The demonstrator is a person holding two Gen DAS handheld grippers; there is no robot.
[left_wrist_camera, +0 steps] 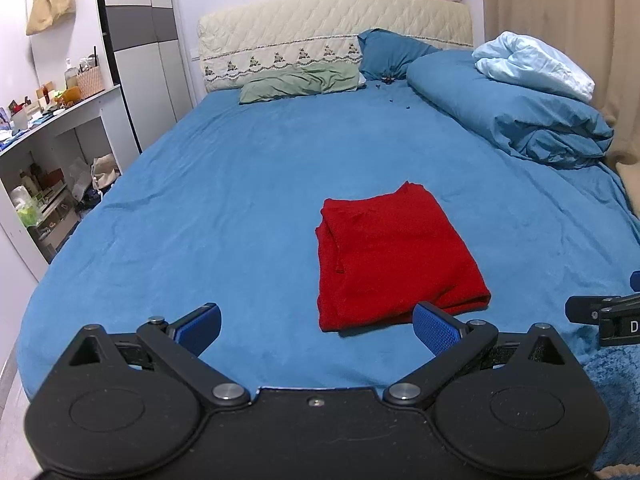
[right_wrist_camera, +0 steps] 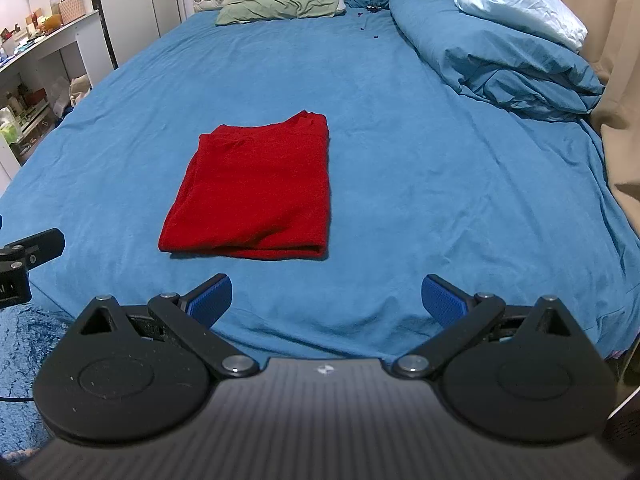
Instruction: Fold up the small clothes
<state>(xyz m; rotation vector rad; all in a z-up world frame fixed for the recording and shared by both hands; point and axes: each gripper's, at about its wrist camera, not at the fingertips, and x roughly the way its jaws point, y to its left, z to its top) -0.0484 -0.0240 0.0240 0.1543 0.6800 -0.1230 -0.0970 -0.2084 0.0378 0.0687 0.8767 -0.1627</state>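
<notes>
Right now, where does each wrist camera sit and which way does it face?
Left wrist: rides the left gripper at the foot of the bed, facing the headboard; its open blue pads frame the folded red garment, ahead and slightly right; the right gripper pokes in at the right edge.
Right wrist: rides the right gripper, also facing up the bed; the garment lies ahead-left.
Shared: the garment, blue bedsheet, green pillow, bunched duvet.

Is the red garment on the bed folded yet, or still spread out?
Folded. The red garment lies as a compact rectangle on the blue sheet, with stacked layers showing along its near edge. Neither gripper touches it.
</notes>
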